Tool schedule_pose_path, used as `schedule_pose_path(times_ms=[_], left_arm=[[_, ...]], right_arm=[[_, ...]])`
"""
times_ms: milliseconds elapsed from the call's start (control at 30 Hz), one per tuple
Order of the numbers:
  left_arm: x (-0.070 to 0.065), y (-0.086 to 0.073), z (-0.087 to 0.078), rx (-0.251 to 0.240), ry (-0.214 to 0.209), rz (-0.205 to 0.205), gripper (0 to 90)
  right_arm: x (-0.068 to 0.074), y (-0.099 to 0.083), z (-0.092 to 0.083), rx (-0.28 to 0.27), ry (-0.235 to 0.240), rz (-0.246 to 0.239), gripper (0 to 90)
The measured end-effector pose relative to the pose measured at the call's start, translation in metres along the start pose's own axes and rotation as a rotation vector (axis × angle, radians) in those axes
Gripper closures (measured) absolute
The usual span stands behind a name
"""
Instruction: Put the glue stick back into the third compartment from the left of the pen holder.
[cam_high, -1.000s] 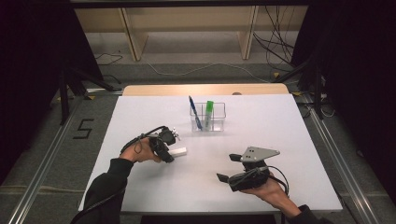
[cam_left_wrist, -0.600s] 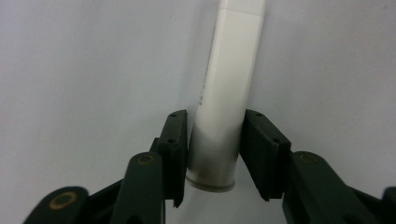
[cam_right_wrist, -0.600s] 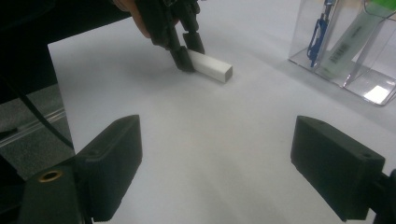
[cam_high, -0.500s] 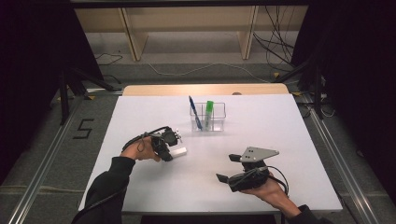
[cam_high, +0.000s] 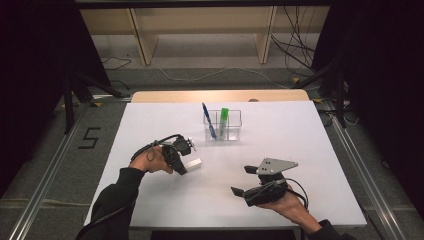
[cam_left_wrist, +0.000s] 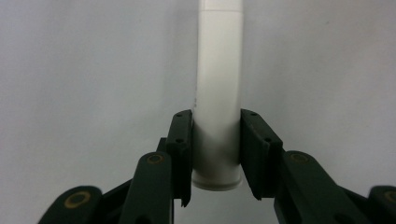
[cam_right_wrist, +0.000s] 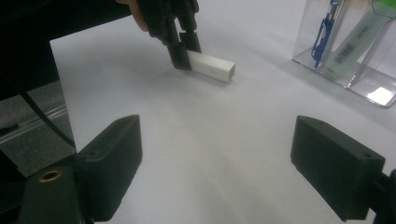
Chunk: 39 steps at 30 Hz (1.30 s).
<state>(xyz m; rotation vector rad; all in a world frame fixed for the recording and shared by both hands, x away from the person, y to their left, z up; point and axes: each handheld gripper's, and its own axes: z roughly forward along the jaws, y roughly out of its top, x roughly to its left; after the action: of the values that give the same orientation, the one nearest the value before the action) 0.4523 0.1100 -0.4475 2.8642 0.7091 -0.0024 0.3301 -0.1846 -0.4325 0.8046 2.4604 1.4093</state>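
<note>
White block (cam_left_wrist: 218, 116) was lying flat on the worktop (cam_high: 310, 150), near the clear organizer (cam_high: 223, 125), with the left hand-held gripper (cam_left_wrist: 216, 154) having just closed its jaws onto one end, probably to lift it. Right hand-held gripper (cam_right_wrist: 215, 168) sat well apart, jaws wide and empty, probably just waiting.

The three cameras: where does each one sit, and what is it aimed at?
High view: above the table's near edge, looking forward and down; forearms, both hands.
Left gripper view: on the left gripper, looking along its fingers, closed on the white rectangular plastic bar.
Right gripper view: on the open right gripper, facing the clear plastic organiser.
All share the bar.
</note>
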Motion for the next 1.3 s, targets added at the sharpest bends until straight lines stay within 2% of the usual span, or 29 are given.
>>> schedule_pose_path(times_ms=[100, 133, 200, 233, 333, 433, 500, 600, 833, 900, 1000, 1067, 1200, 1233, 1300], left_arm=[[-0.005, 0.001, -0.003, -0.032, -0.033, -0.029, 66.7], [-0.005, 0.002, -0.005, -0.019, -0.040, -0.010, 66.7], [-0.010, 0.005, -0.005, -0.042, -0.037, -0.026, 66.7], [-0.011, 0.006, -0.008, -0.030, -0.031, -0.003, 66.7], [-0.018, 0.010, -0.009, -0.061, -0.055, -0.015, 66.7], [-0.022, 0.013, -0.010, -0.063, -0.060, 0.003, 66.7], [-0.027, 0.016, -0.011, -0.073, -0.066, -0.003, 66.7], [-0.033, 0.019, -0.013, -0.072, -0.077, 0.020, 66.7], [-0.047, 0.028, -0.018, -0.102, -0.092, 0.034, 66.7], [-0.050, 0.030, -0.019, -0.111, -0.086, 0.033, 66.6], [-0.054, 0.031, -0.021, -0.124, -0.096, 0.044, 66.6], [-0.057, 0.033, -0.023, -0.127, -0.087, 0.047, 66.6], [-0.063, 0.035, -0.027, -0.149, -0.084, 0.048, 66.7], [-0.064, 0.036, -0.028, -0.145, -0.081, 0.059, 66.6], [-0.067, 0.037, -0.029, -0.149, -0.092, 0.065, 66.7]], right_arm=[[0.001, 0.000, -0.001, -0.001, -0.013, -0.019, 17.4], [0.002, 0.000, -0.001, -0.005, -0.018, -0.025, 17.4], [0.004, 0.001, -0.001, -0.009, -0.031, -0.039, 17.5], [0.005, 0.001, -0.001, -0.012, -0.036, -0.045, 17.4], [0.009, 0.001, 0.000, -0.017, -0.061, -0.085, 17.5], [0.013, 0.002, 0.000, -0.019, -0.079, -0.117, 17.4], [0.016, 0.002, 0.001, -0.009, -0.093, -0.155, 17.5], [0.021, 0.001, 0.003, -0.005, -0.120, -0.208, 17.5], [0.031, 0.000, 0.005, 0.008, -0.192, -0.317, 17.7], [0.034, -0.001, 0.007, 0.017, -0.221, -0.370, 17.8], [0.039, -0.003, 0.009, 0.036, -0.248, -0.420, 17.8], [0.041, -0.003, 0.011, 0.037, -0.263, -0.466, 17.8], [0.045, -0.005, 0.014, 0.061, -0.294, -0.527, 18.1], [0.046, -0.005, 0.014, 0.062, -0.306, -0.546, 18.2], [0.048, -0.006, 0.015, 0.072, -0.321, -0.579, 18.6]])
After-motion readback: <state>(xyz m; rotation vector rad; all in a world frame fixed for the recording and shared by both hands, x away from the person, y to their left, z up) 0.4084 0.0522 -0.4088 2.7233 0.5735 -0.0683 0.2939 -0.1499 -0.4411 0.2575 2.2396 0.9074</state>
